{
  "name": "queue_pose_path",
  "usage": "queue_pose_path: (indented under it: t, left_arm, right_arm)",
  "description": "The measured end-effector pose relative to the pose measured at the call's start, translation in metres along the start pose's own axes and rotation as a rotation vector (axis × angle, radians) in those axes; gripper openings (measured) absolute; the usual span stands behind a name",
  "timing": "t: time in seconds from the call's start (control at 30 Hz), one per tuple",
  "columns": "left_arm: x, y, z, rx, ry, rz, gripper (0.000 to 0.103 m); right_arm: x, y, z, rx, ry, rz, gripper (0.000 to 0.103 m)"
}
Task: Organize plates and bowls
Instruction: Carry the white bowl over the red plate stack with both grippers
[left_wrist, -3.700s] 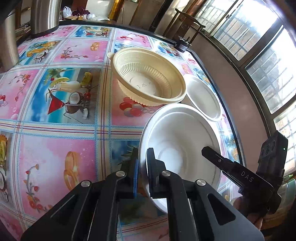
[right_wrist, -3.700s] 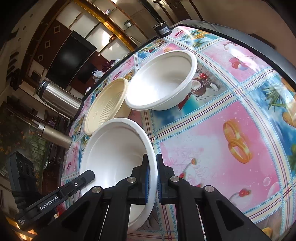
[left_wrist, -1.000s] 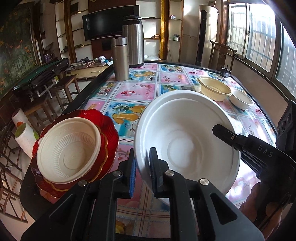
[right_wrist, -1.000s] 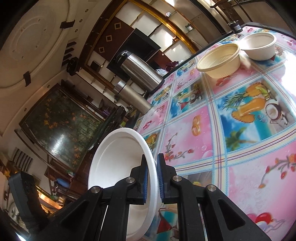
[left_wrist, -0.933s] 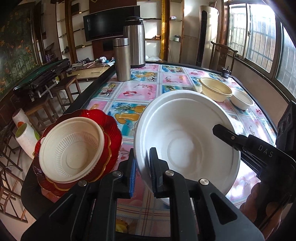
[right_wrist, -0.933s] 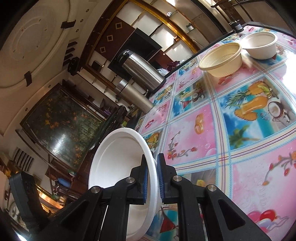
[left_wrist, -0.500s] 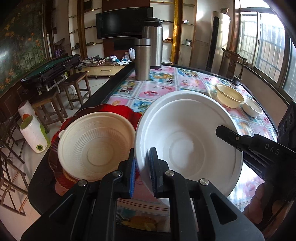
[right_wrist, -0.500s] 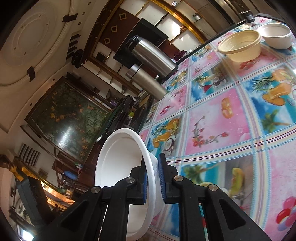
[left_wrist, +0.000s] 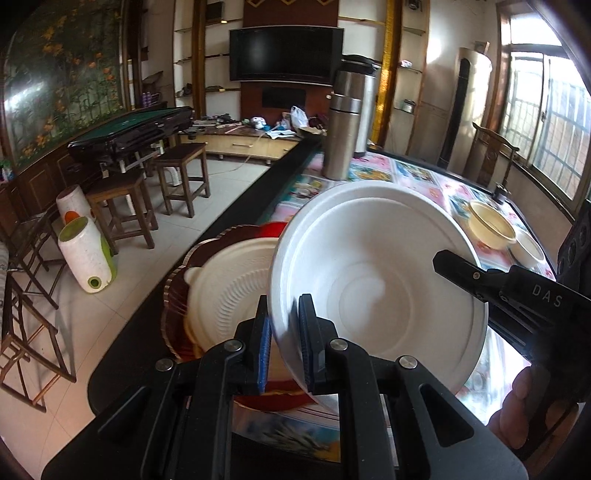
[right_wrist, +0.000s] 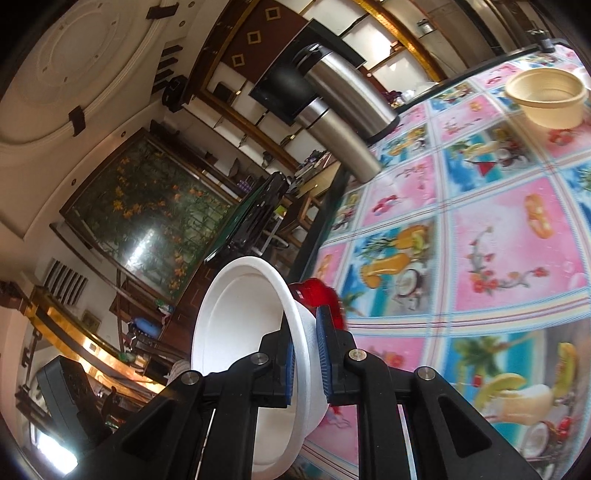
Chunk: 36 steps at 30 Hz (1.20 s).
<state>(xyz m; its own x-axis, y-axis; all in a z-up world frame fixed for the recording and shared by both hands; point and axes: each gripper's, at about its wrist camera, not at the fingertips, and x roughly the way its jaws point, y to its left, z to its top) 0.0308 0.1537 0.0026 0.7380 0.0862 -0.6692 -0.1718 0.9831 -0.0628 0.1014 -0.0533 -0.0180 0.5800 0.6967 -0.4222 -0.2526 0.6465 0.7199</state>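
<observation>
A round, smooth white foam bowl (left_wrist: 376, 280) is clamped at opposite rims by the left tool (left_wrist: 284, 349) and right tool (right_wrist: 306, 363) — tilted, above a ribbed cream bowl (left_wrist: 231, 288) in a scalloped red plate (left_wrist: 177, 295).

Daylight enters through the windows (left_wrist: 546, 122) at right. Glare washes the white bowl (left_wrist: 373, 280) and the glossy tabletop (right_wrist: 498, 236). Strong fisheye bending and dark vignette at all edges; right wrist view is slightly motion-blurred.

white bowl (left_wrist: 373, 280) | cream ribbed bowl (left_wrist: 229, 280) | red plate (left_wrist: 177, 295) | pink-blue fruit-print tablecloth (right_wrist: 498, 240)
</observation>
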Motion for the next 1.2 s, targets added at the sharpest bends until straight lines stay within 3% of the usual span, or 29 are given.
queue_pose_path:
  t: [0.43, 0.6, 1.0, 1.2]
  left_arm:
    - [0.020, 0.051, 0.011, -0.093, 0.032, 0.050, 0.013]
    - [0.031, 0.068, 0.016, -0.140, 0.085, 0.022, 0.013]
    - [0.047, 0.049, 0.013, -0.088, 0.165, 0.041, 0.013]
    - [0.047, 0.049, 0.013, -0.082, 0.175, 0.078, 0.013]
  right_arm:
    - [0.060, 0.037, -0.002, -0.050, 0.065, 0.043, 0.016]
    - [0.077, 0.042, -0.003, -0.072, 0.074, 0.067, 0.016]
    - [0.084, 0.016, -0.001, -0.034, 0.143, 0.031, 0.016]
    - [0.083, 0.036, -0.010, -0.162, 0.113, -0.047, 0.016]
